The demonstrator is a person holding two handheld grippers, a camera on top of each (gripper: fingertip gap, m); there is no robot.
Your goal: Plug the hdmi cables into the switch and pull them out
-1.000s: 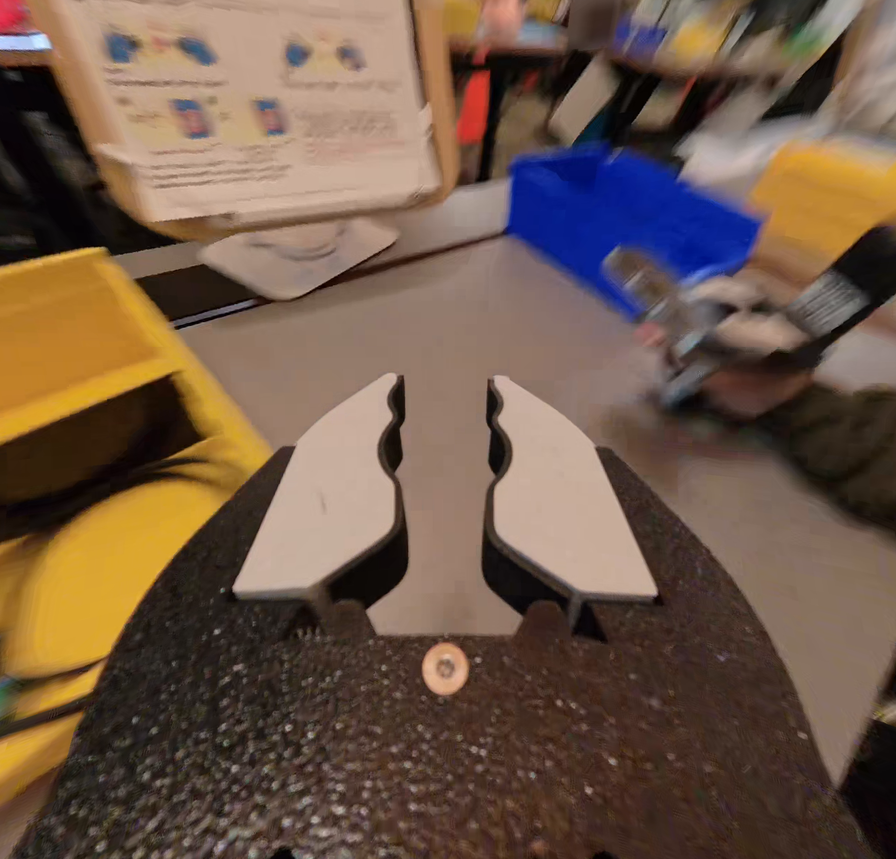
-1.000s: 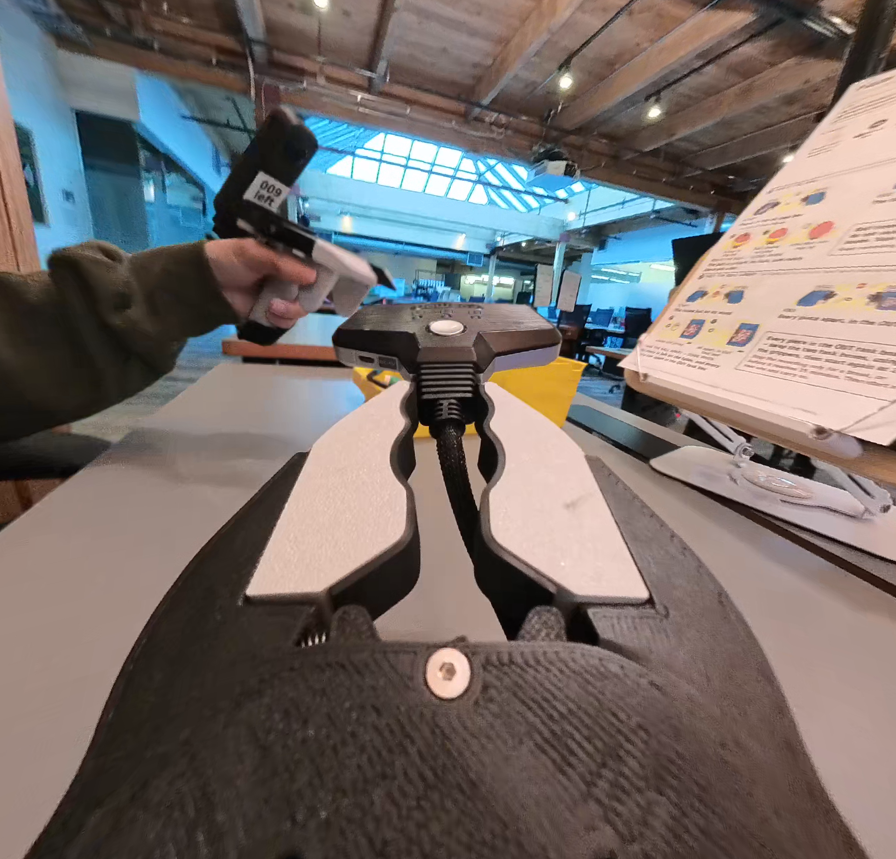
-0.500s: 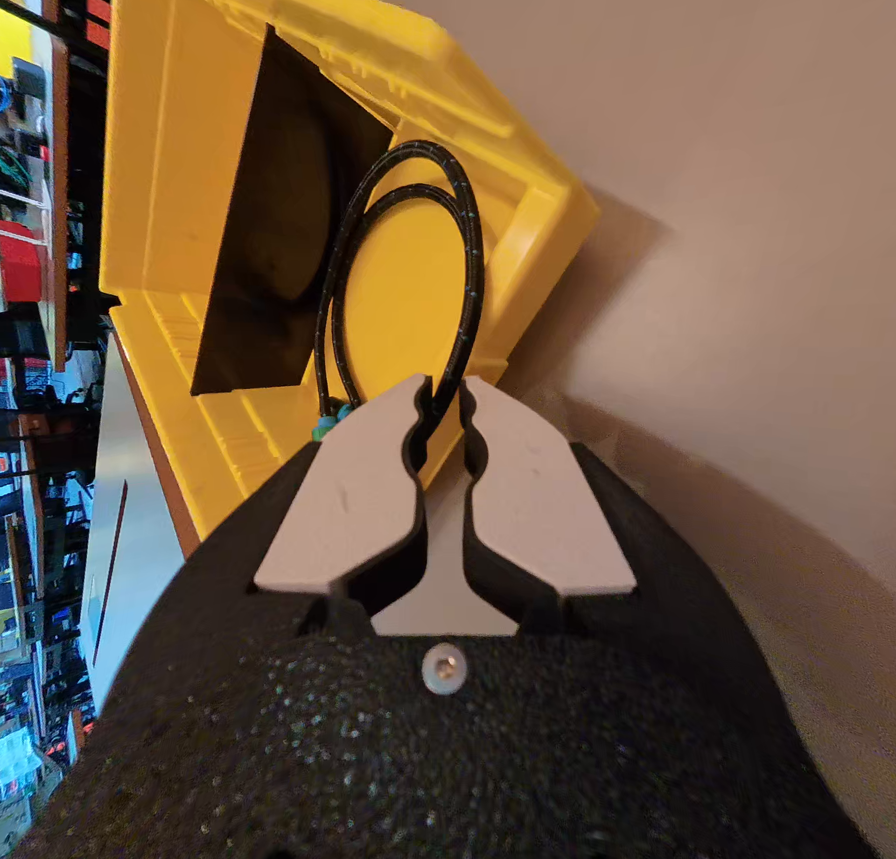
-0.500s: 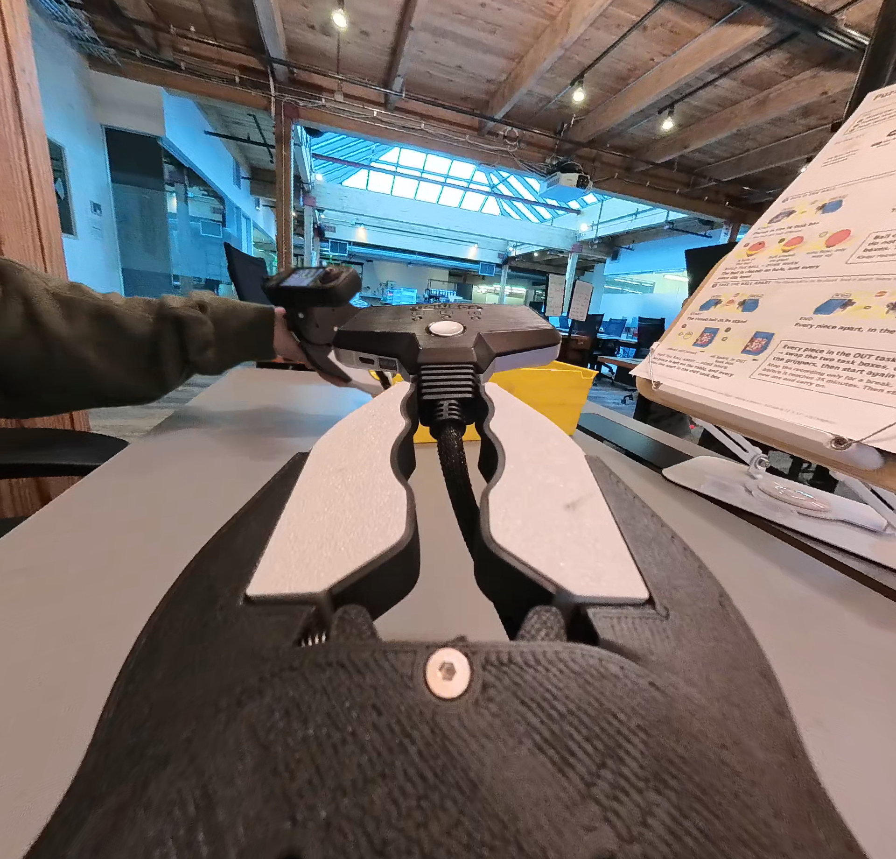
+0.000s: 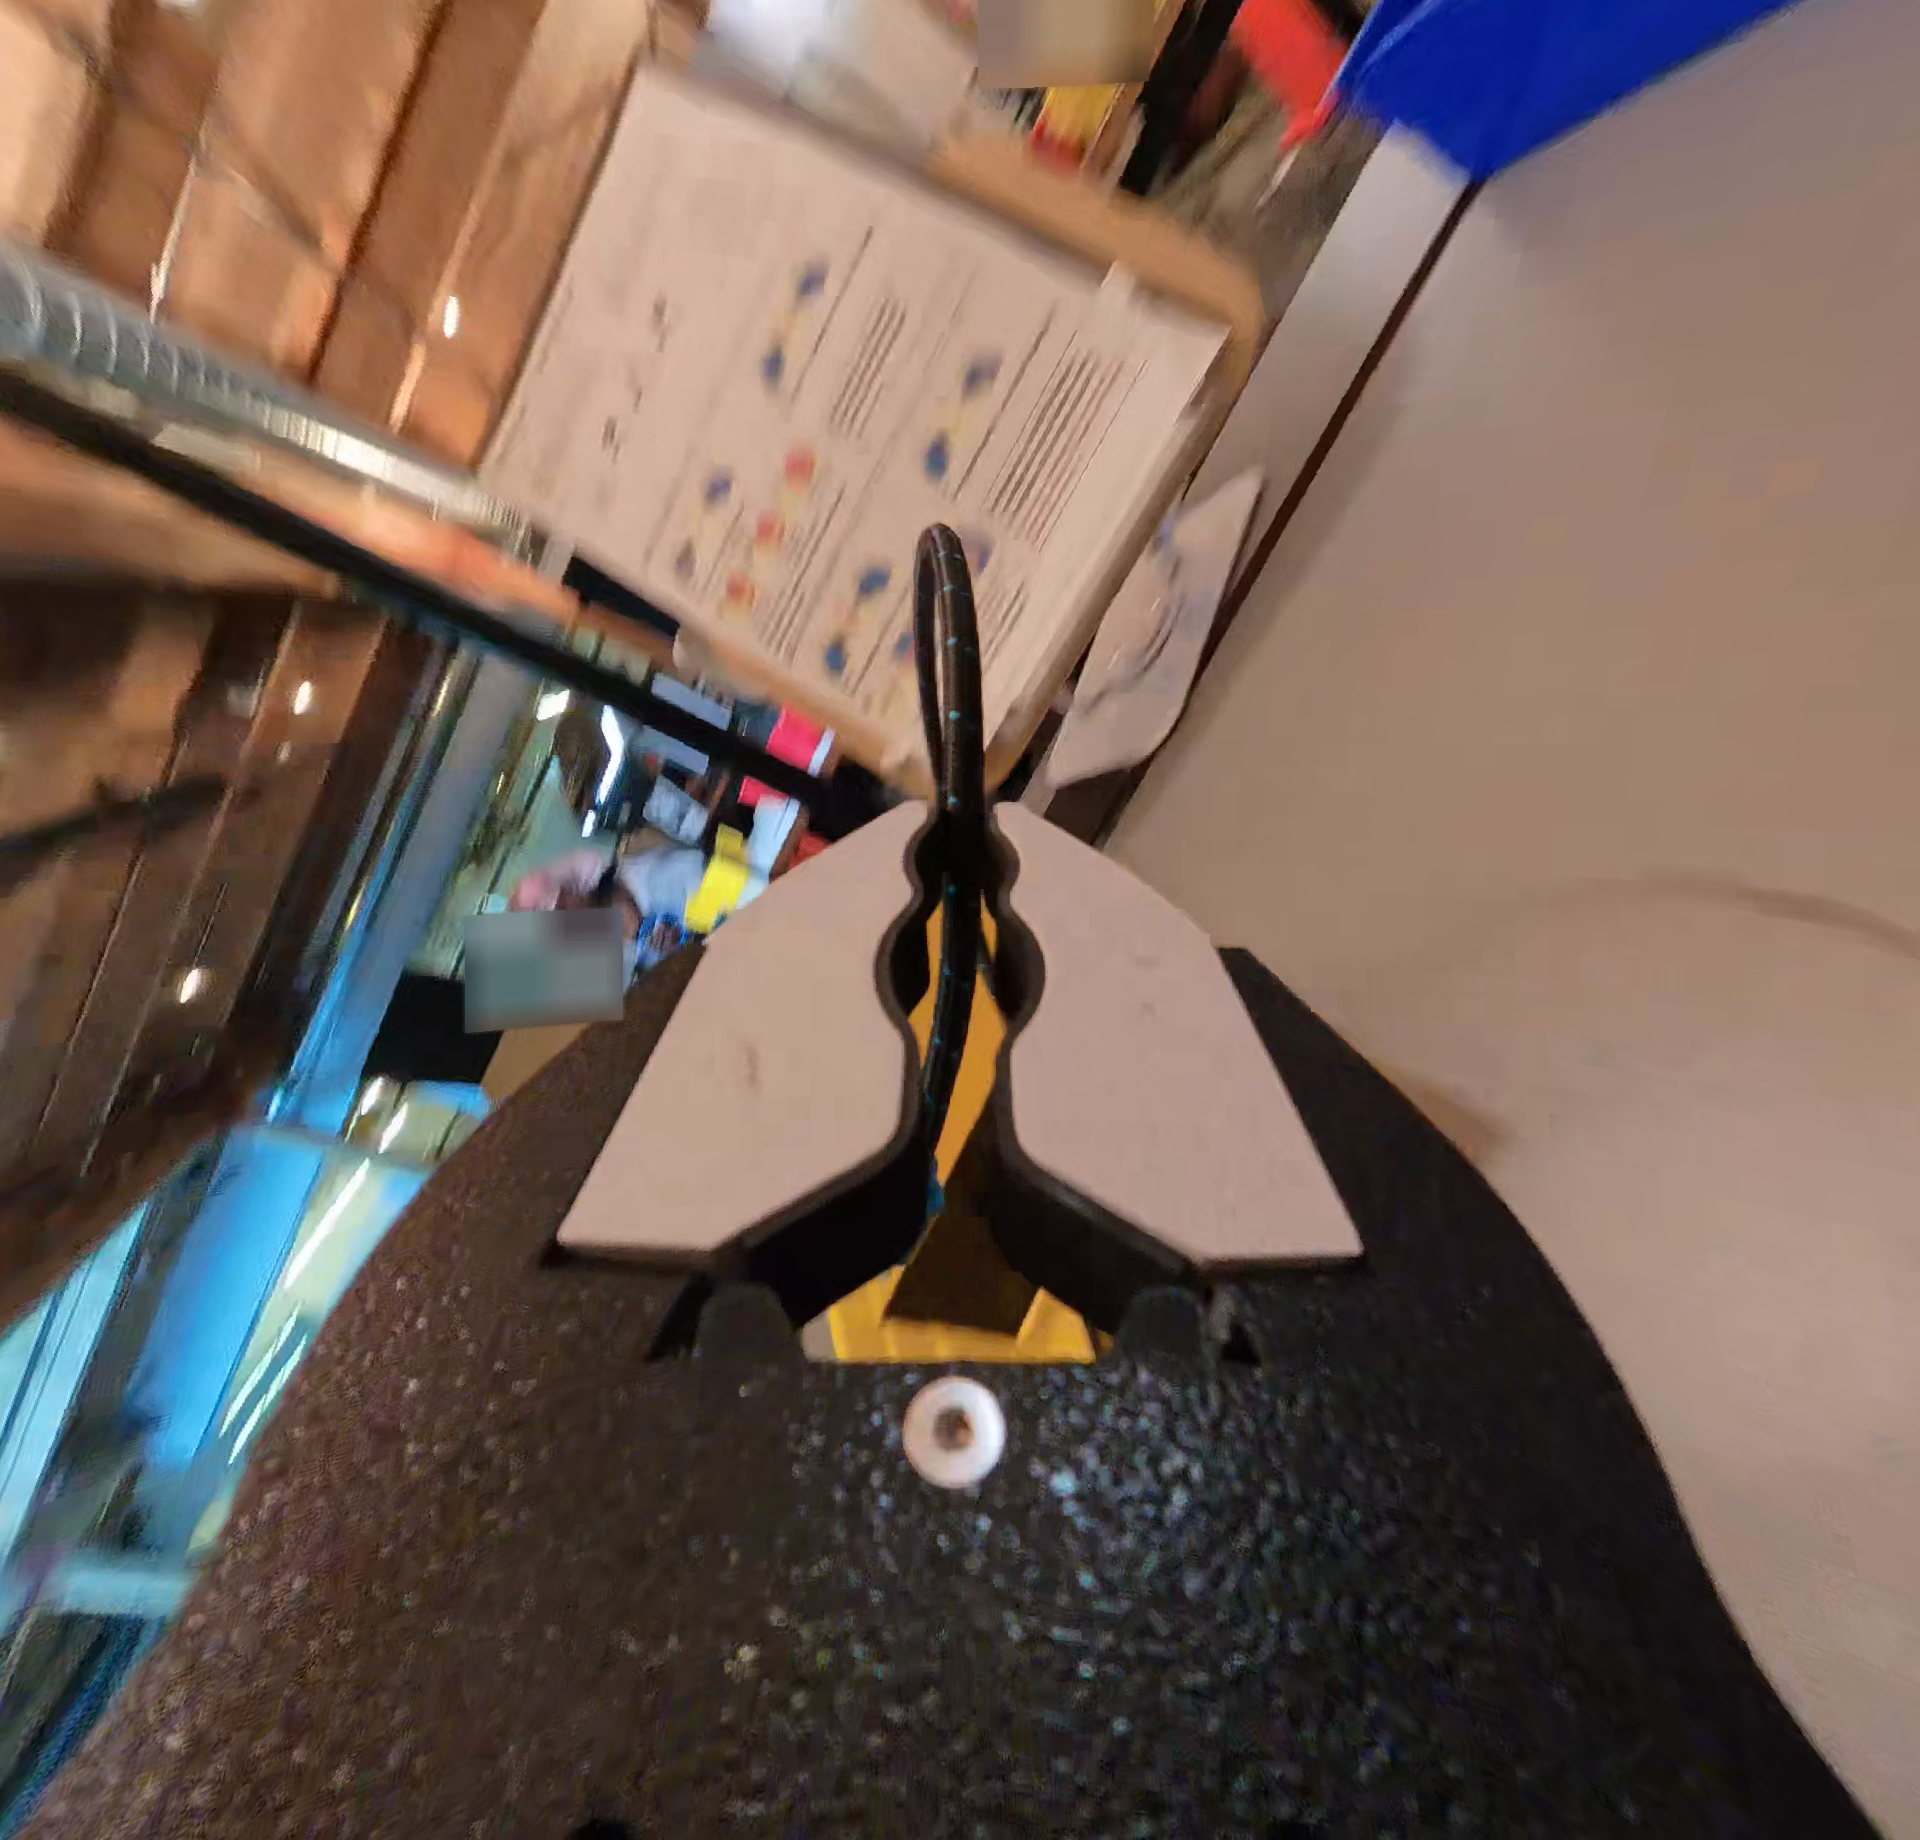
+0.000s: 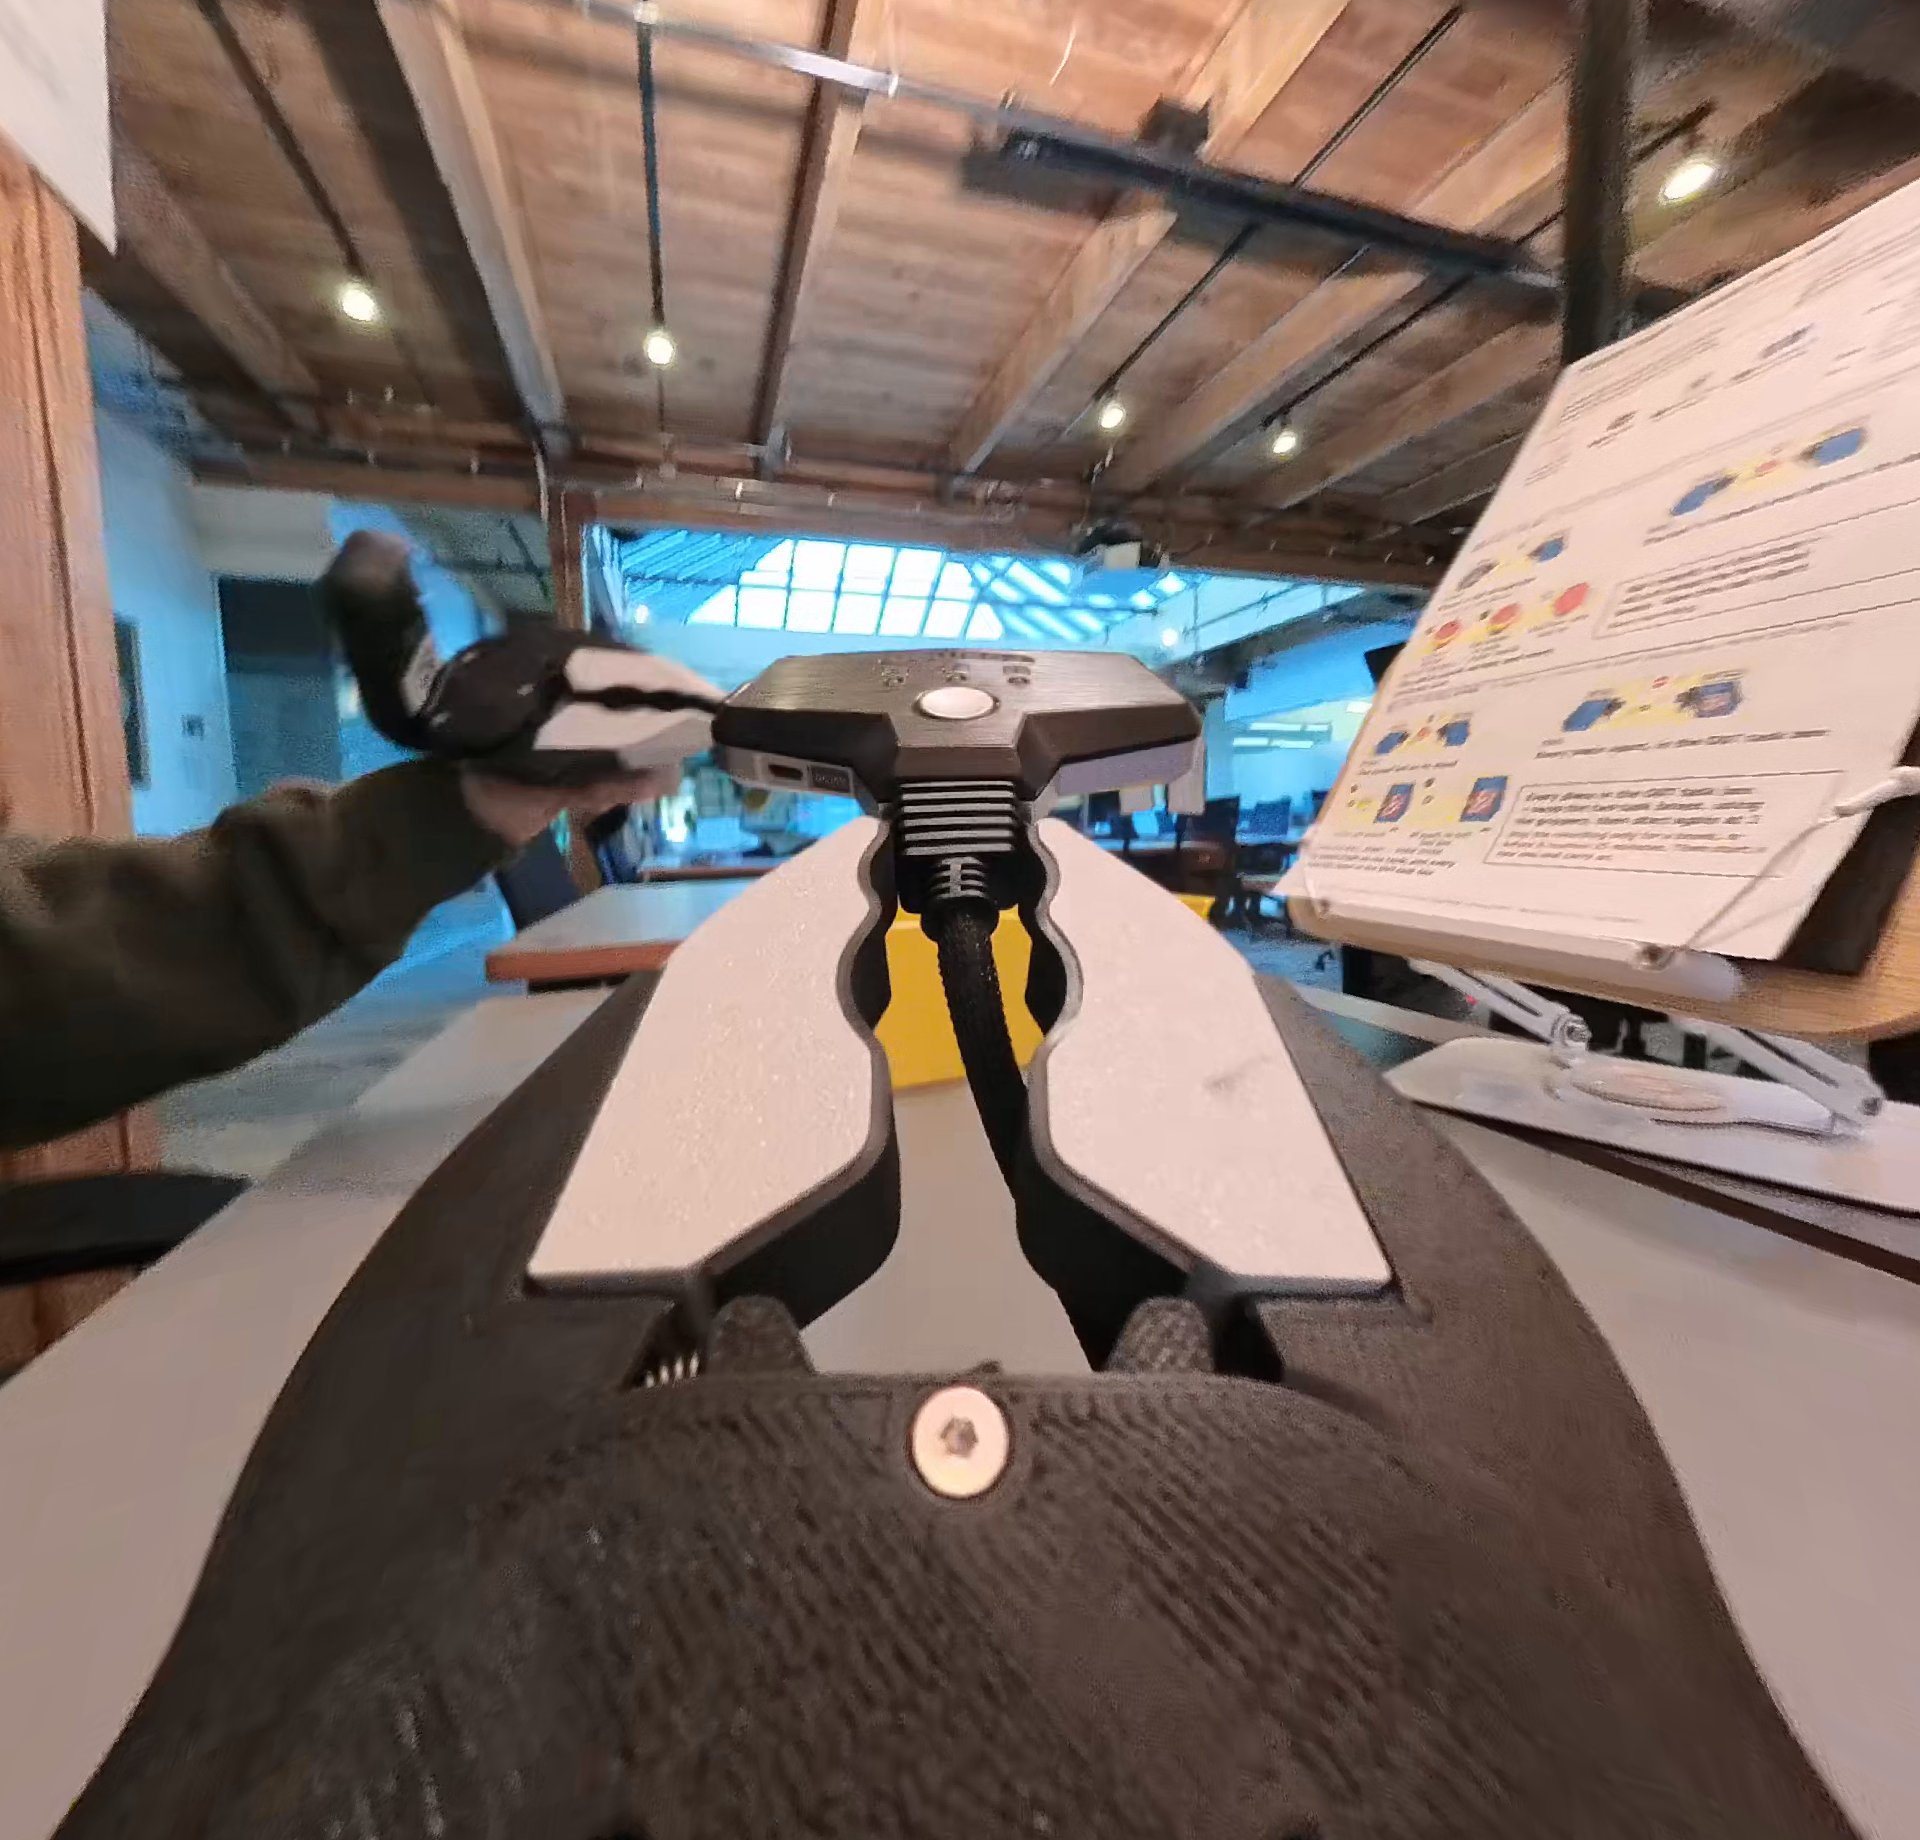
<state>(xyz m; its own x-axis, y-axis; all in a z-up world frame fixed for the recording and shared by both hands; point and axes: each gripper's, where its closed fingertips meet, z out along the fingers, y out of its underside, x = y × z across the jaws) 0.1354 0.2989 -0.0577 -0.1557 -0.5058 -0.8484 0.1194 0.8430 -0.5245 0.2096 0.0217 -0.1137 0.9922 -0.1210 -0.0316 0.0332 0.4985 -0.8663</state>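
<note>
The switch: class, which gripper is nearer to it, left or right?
Right. The right gripper is shut on the ribbed neck under the switch. The left gripper, holding a cable, is close beside the switch's left edge.

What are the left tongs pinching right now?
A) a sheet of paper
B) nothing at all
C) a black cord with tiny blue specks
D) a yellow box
C: in the left wrist view, the left tongs are closed on a thin black cord with blue specks, which loops up just past their tips.
</note>
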